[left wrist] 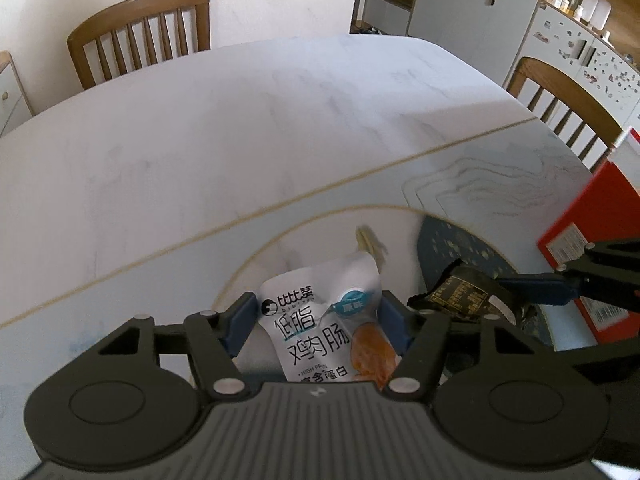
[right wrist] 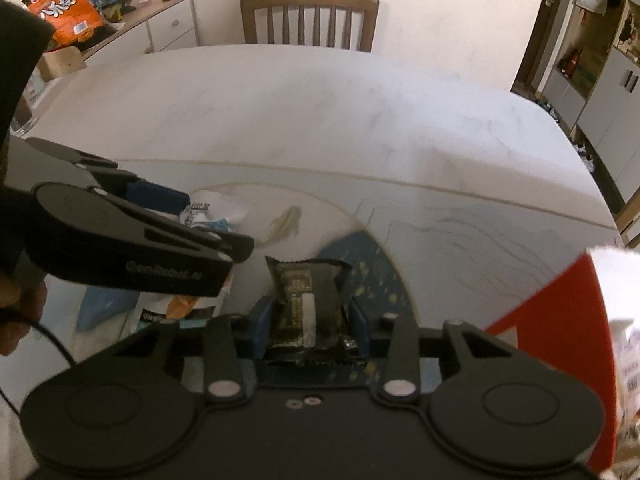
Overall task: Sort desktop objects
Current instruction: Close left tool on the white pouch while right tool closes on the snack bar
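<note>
Left gripper (left wrist: 316, 320) pinches a white snack pouch (left wrist: 320, 320) with black print and an orange food picture; both blue pads (left wrist: 240, 324) press its sides and the pouch buckles between them. The pouch sits at 6 o'clock in the left wrist view, its top corner pointing to 12.

Right gripper (right wrist: 308, 320) is clamped on a dark wrapped snack bar (right wrist: 306, 300) with gold print and a white label strip, blue pads (right wrist: 260, 318) tight on both sides. The bar is at 6 o'clock in the right wrist view and stands over a dark blue speckled mat (right wrist: 372, 272).

In the left wrist view the same dark bar (left wrist: 464, 292) shows at 4 o'clock, just right of the pouch, with one blue finger of the right gripper (left wrist: 536, 284) coming in from 3 o'clock. Blue mat (left wrist: 452, 248) lies under it.

A red box (left wrist: 588, 224) stands at the 3 o'clock edge of the left view; in the right view it is at 4 o'clock (right wrist: 560, 312), near the mat; whether they touch, I cannot tell.

White marble-look table (left wrist: 200, 152) fills the middle of both views, with a thin tan curved line across it. A small pale smudge or scrap (left wrist: 370, 242) lies on the table at 12 o'clock just past the pouch.

In the right view the left gripper body enters from 9 o'clock, a hand (right wrist: 20, 300) behind it. A wooden chair (right wrist: 310, 20) is at 12 o'clock beyond the table, and a side cabinet (right wrist: 168, 24) with an orange bag on top at 11 o'clock.
</note>
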`<state>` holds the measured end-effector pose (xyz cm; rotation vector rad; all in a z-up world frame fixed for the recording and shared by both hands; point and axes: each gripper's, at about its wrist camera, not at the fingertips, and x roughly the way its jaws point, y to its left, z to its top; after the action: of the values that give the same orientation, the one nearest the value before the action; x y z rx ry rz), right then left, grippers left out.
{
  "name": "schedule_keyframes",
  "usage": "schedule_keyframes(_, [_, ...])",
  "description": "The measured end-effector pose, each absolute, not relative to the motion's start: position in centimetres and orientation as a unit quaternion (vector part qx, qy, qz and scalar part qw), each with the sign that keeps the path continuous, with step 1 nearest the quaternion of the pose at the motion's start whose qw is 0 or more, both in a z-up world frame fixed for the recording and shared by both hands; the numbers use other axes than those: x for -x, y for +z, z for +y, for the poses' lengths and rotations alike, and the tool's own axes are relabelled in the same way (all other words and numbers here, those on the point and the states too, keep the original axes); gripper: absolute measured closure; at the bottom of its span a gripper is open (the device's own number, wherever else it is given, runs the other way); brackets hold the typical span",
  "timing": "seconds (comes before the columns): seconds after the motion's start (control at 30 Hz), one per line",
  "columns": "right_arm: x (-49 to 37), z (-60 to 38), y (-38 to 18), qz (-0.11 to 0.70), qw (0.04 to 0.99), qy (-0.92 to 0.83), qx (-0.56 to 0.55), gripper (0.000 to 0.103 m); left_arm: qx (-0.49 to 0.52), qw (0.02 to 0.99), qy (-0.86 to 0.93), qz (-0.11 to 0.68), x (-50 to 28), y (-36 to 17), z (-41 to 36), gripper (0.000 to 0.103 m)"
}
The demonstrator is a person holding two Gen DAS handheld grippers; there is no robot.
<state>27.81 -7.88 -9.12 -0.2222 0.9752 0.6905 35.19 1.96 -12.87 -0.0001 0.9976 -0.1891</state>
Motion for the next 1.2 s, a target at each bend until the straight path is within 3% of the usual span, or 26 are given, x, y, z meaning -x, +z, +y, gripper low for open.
schedule_keyframes(0.5, [-22.7,-11.7,-8.7,0.494,0.801,0.326,0.086,0.066,0.013,0.861,-0.123,0.494,-28.4,-12.2,0.8,0.038])
schedule_keyframes(0.73, [-21.0,-13.4,-7.5,0.488,0.810,0.317,0.081,0.068,0.016,0.864,-0.132,0.485,-26.5,-10.9,0.3,0.038])
schedule_keyframes(0.83, [-20.4,-14.1,-6.7,0.483,0.812,0.317,0.079,0.073,0.019,0.867,-0.137,0.479,-25.8,-10.1,0.0,0.038])
schedule_keyframes(1.13, [-18.2,-16.1,-6.2,0.481,0.804,0.336,0.095,0.074,0.026,0.870,-0.134,0.473,-23.5,-9.1,-0.4,0.038])
schedule_keyframes(1.2, [-17.6,-16.5,-6.9,0.488,0.800,0.334,0.101,0.081,0.027,0.870,-0.133,0.475,-23.2,-9.2,-0.5,0.038])
